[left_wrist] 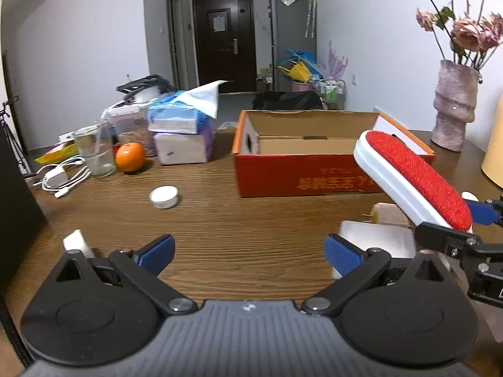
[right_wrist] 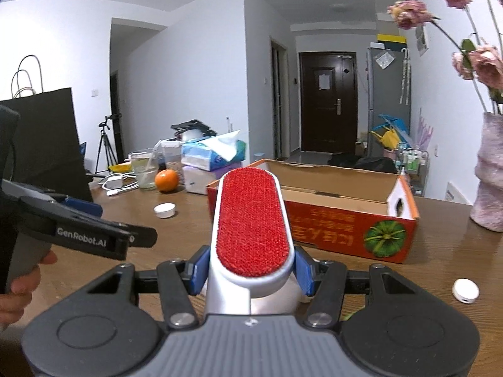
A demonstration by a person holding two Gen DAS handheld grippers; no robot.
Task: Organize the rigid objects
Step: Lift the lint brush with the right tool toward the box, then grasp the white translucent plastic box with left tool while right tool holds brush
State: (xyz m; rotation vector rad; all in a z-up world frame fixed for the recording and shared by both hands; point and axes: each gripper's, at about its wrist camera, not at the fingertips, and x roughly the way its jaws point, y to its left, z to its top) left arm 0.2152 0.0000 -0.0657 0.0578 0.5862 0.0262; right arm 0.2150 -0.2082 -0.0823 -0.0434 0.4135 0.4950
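The lint brush (right_wrist: 251,220), white-bodied with a red pad, is off the table, clamped at its lower body by the right gripper (right_wrist: 251,271) and tilted up toward the open red cardboard box (right_wrist: 345,226). The box stands toward the table's far edge, its near wall just beyond the brush tip. A good placement likely means lifting the tip over that wall, laying the brush lengthwise inside, then letting go low. The left gripper (left_wrist: 250,256) hovers over bare wood with jaws spread, holding nothing. Nearby lie a small white cap (left_wrist: 163,197), a white round puck (right_wrist: 465,290), an orange (left_wrist: 130,157), a glass (left_wrist: 94,149) and tissue packs (left_wrist: 179,119). The vase (right_wrist: 490,172) at the right edge could be clipped by a wide swing.
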